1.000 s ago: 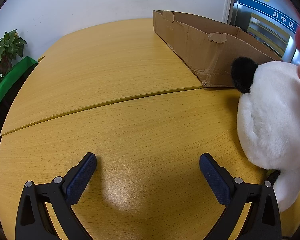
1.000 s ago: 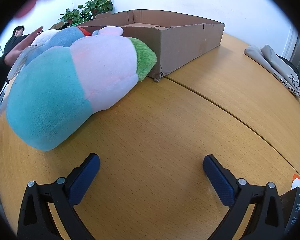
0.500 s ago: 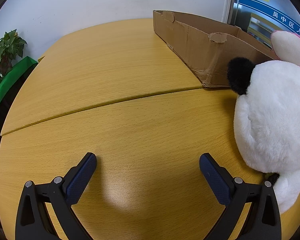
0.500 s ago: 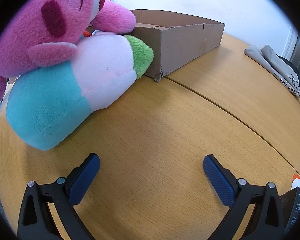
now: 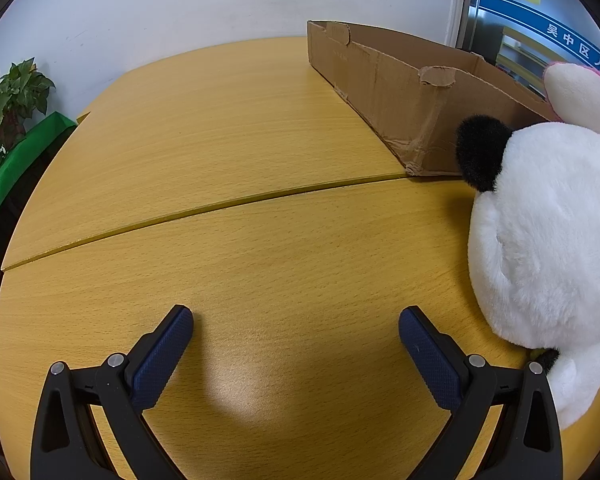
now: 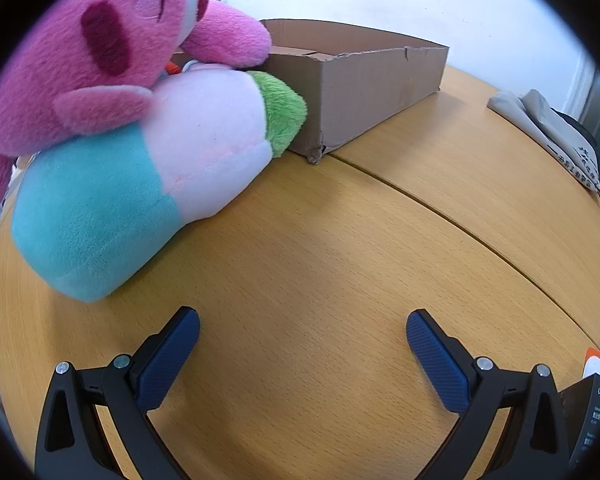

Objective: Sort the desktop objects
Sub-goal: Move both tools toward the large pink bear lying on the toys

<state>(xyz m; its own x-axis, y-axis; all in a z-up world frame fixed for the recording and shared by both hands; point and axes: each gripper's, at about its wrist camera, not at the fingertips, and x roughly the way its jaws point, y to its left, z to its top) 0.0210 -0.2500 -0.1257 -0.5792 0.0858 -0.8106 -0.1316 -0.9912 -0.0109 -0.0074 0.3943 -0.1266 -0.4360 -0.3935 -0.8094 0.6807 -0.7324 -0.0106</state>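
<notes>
In the left wrist view my left gripper (image 5: 296, 318) is open and empty above the wooden table (image 5: 220, 152). A white plush with a black ear (image 5: 548, 248) lies to its right, in front of an open cardboard box (image 5: 400, 92). A pink plush's ear (image 5: 580, 96) shows behind it. In the right wrist view my right gripper (image 6: 302, 322) is open and empty. To its upper left a teal, pink and green plush (image 6: 148, 184) lies on the table with a pink plush (image 6: 100, 56) on top. The same box (image 6: 364, 80) stands behind them.
A potted plant (image 5: 8, 104) and a green surface (image 5: 16, 164) lie beyond the table's left edge. A folded grey cloth (image 6: 552, 132) lies at the far right of the table. A dark retail box (image 6: 592, 412) with an orange and white item sits at the lower right.
A pink plush has been set on top of the teal and pink plush, and the person's hand has left view. The white plush shifted slightly. Both grippers stayed still and open.
</notes>
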